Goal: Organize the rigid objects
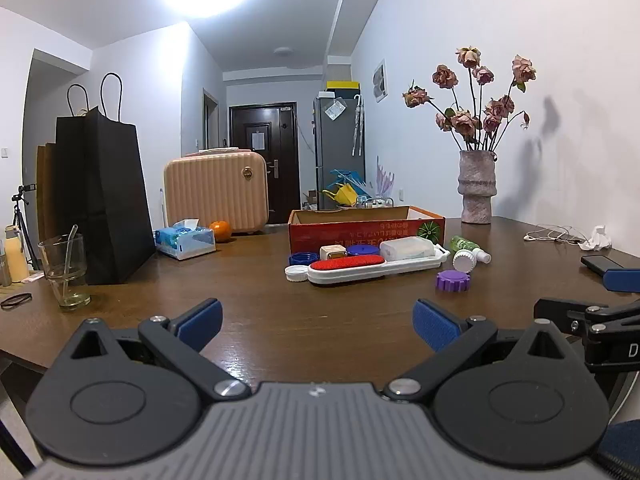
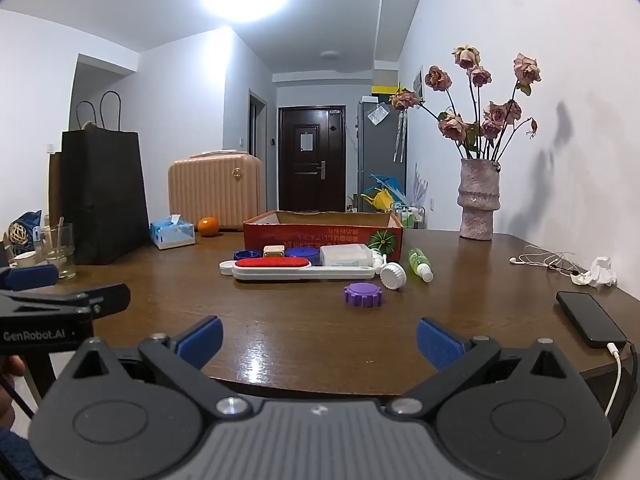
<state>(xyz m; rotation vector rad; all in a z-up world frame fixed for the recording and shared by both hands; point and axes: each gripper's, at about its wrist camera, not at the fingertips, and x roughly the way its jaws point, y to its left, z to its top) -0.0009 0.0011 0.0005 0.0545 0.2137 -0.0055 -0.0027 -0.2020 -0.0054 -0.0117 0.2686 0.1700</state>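
A red cardboard box [image 1: 366,232] [image 2: 320,236] stands open at the far middle of the brown table [image 1: 260,280]. In front of it lie a white lint brush with a red pad [image 1: 372,266] [image 2: 300,268], a purple toothed cap [image 1: 452,281] [image 2: 363,294], a white round cap [image 1: 464,261] [image 2: 393,275], a green bottle [image 1: 470,247] [image 2: 420,264], blue lids [image 1: 303,258] and a white box [image 1: 406,247] [image 2: 346,255]. My left gripper [image 1: 318,322] and right gripper [image 2: 320,340] hover open and empty over the near table edge, well short of the objects.
A black paper bag [image 1: 108,196], a glass with a straw [image 1: 66,272], a tissue box [image 1: 185,242] and an orange [image 1: 220,230] stand at the left. A vase of dried roses [image 1: 476,188] stands far right. A phone [image 2: 590,318], earphones [image 2: 544,262] and crumpled paper [image 2: 598,274] lie right.
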